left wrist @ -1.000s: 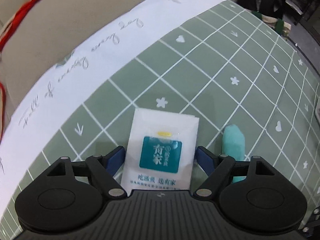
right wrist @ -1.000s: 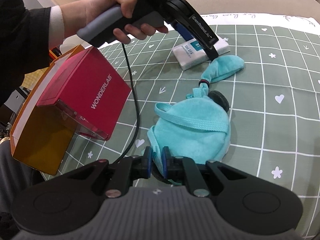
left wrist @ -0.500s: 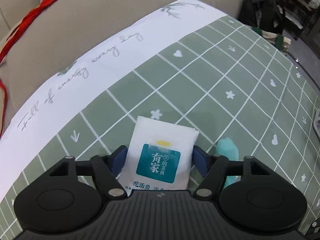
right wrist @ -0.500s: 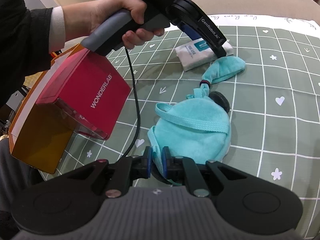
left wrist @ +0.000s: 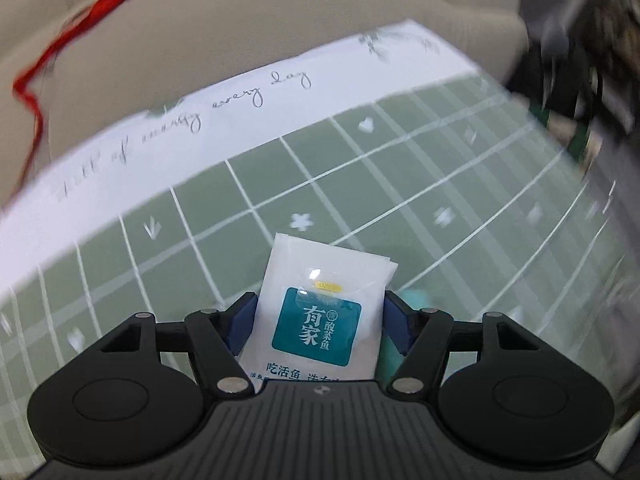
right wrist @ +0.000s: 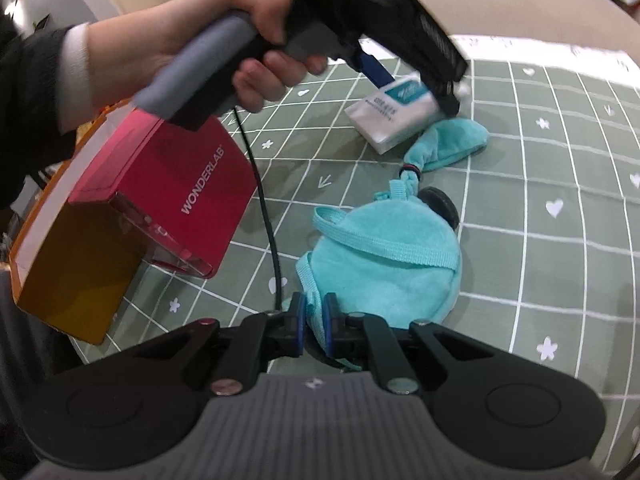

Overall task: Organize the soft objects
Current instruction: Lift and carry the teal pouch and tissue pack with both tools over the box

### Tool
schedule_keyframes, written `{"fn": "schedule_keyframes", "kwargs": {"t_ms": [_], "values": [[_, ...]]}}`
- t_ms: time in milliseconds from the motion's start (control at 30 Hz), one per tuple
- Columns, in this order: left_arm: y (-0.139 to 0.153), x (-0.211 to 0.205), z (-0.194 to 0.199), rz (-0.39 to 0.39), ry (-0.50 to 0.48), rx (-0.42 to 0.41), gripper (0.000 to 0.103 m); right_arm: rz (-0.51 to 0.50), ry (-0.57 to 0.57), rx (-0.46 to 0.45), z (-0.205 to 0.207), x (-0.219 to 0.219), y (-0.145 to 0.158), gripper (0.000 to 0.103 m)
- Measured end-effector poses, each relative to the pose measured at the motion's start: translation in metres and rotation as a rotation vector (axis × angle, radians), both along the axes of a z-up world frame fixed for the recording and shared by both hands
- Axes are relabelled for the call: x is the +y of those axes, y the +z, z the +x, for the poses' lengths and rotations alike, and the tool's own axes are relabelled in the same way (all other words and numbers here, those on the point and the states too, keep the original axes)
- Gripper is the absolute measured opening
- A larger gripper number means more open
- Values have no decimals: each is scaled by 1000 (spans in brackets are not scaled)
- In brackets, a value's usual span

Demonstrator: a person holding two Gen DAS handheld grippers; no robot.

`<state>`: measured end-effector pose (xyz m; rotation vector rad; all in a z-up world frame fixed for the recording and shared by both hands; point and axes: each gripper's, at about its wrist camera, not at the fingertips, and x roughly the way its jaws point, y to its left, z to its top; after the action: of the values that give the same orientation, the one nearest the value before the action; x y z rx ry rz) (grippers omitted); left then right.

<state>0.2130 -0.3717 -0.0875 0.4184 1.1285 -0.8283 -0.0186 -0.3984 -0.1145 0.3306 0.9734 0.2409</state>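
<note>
Left fingers [left wrist: 245,322] clamp the tissue pack [left wrist: 320,316]; only the right view shows right fingers [right wrist: 298,326] pinching the teal pouch [right wrist: 384,268].

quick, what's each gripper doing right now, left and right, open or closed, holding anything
Left gripper: closed on the white tissue pack, lifted off the tablecloth.
Right gripper: closed on the teal pouch, pinching its strap.

- Home living room, by the look of it.
- Green grid-print tablecloth with white hearts and flowers [right wrist: 532,216], cursive script on its white border.
- Beige upholstered sofa [left wrist: 248,28] right behind the table, red cord [left wrist: 80,28] lying on it.
- Cluttered dark shelving [left wrist: 592,40] at the side, blurred.
</note>
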Motion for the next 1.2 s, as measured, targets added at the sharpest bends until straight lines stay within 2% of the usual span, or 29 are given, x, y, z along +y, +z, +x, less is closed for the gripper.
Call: {"fn": "schedule_keyframes", "kwargs": {"t_ms": [167, 300, 433, 500, 567, 733, 900, 1200], "values": [[33, 13, -13, -129, 104, 82, 77, 5, -20, -13, -3, -3, 4, 4], [69, 29, -39, -194, 134, 56, 77, 37, -61, -27, -8, -16, 8, 4], [111, 50, -76, -232, 125, -14, 77, 73, -106, -42, -13, -32, 10, 4], [123, 64, -87, -262, 144, 0, 77, 89, -129, -52, -15, -39, 11, 4], [133, 82, -98, -283, 151, 50, 77, 105, -144, -62, -17, -43, 13, 4], [146, 126, -130, -350, 183, 51, 77, 129, -152, -81, -19, -42, 18, 3], [145, 168, -150, -432, 215, 82, 77, 169, -171, -105, -20, -37, 31, 2], [132, 233, -155, -504, 312, 103, 77, 210, -194, -178, -20, -20, 72, 2]]}}
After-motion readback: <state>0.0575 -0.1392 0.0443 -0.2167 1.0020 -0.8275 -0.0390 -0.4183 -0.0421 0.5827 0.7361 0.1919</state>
